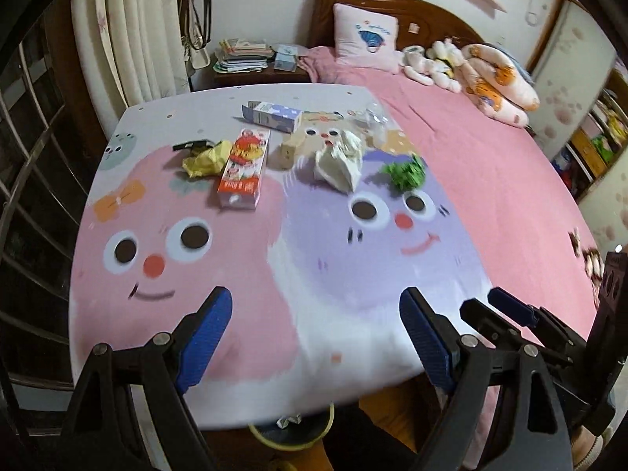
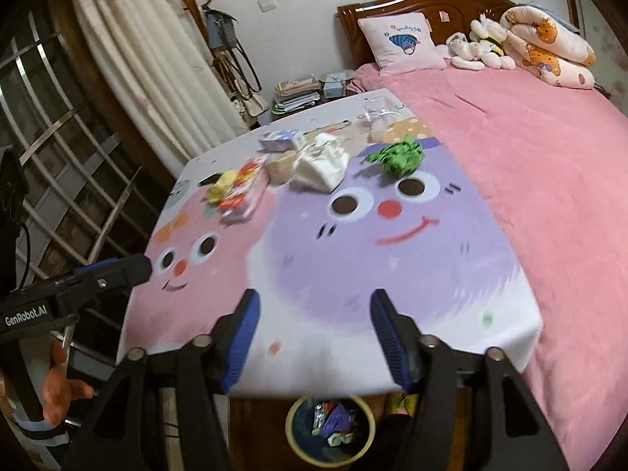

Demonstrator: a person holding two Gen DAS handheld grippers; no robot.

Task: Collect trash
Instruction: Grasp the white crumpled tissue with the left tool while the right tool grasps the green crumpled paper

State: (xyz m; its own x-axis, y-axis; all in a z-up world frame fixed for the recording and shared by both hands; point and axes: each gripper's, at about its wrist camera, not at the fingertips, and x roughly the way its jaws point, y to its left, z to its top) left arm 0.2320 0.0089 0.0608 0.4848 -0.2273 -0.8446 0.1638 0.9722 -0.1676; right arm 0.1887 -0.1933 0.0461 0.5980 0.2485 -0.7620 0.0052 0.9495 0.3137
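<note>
Red carton lengthwise toward camera

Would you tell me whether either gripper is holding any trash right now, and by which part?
Nothing is held: the left gripper and the right gripper both have open, empty jaws above the cartoon-printed cloth.

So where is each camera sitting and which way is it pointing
Left wrist: on the left gripper, looking down across the cartoon cloth toward the bed; its open jaws and the right gripper show.
Right wrist: on the right gripper, same direction; its open jaws, the left gripper, a hand and the bin show.
Both share the cloth, green wad and pillow.
</note>
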